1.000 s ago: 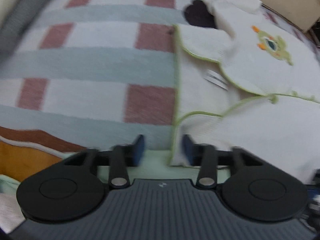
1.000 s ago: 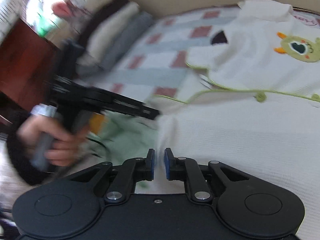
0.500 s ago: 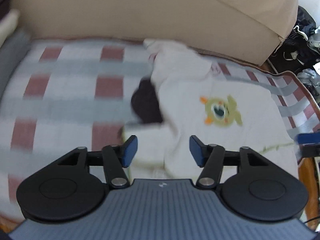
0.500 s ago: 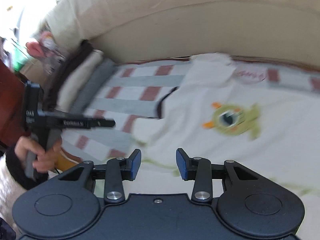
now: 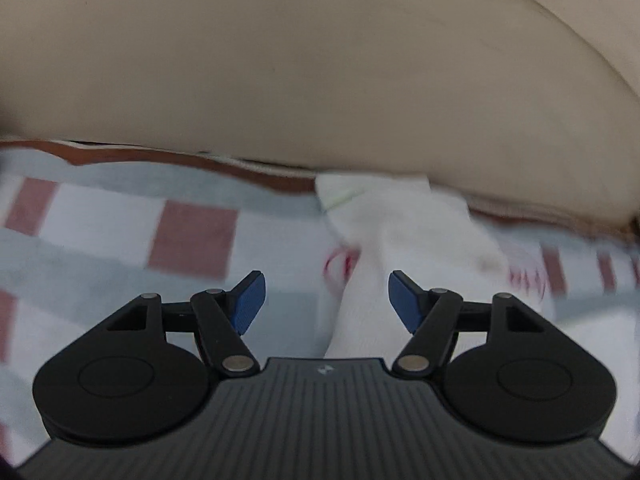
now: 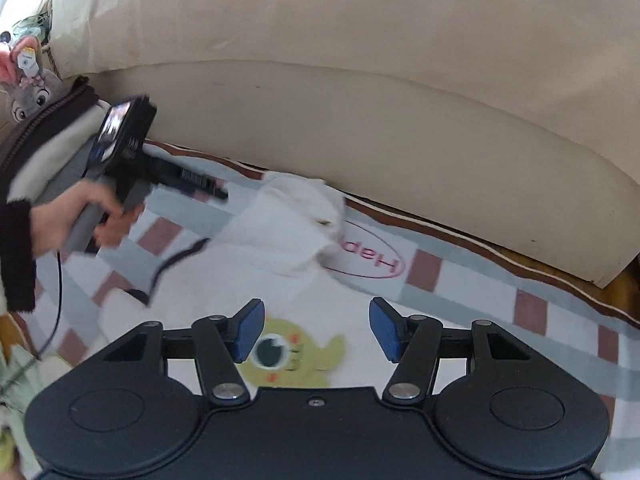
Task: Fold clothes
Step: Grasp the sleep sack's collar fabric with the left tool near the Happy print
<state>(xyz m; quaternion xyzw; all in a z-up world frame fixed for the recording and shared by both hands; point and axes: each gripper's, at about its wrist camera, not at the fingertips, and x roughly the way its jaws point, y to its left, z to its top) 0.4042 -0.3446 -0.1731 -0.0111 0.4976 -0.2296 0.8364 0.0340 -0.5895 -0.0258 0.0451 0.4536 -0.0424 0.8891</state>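
Observation:
A white baby garment (image 6: 280, 248) with a green monster print (image 6: 294, 360) lies spread on the checked blanket (image 6: 472, 292). Its bunched far end (image 5: 396, 224) reaches the cushion. My left gripper (image 5: 326, 300) hovers over that white cloth, jaws opening, with nothing pressed between the blue pads. In the right wrist view the left gripper (image 6: 216, 190) is held by a hand (image 6: 80, 220) near the garment's far end. My right gripper (image 6: 316, 330) hangs above the monster print, jaws opening and holding nothing.
A beige sofa cushion (image 6: 360, 120) runs along the far side of the blanket. Folded clothes (image 6: 44, 148) and a plush toy (image 6: 28, 92) sit at the far left. A black cable (image 6: 176, 256) trails over the garment's left side.
Both grippers moved from the garment's near edge toward the cushion. Their jaws widened. The left gripper now looks at the bunched far end instead of the hem.

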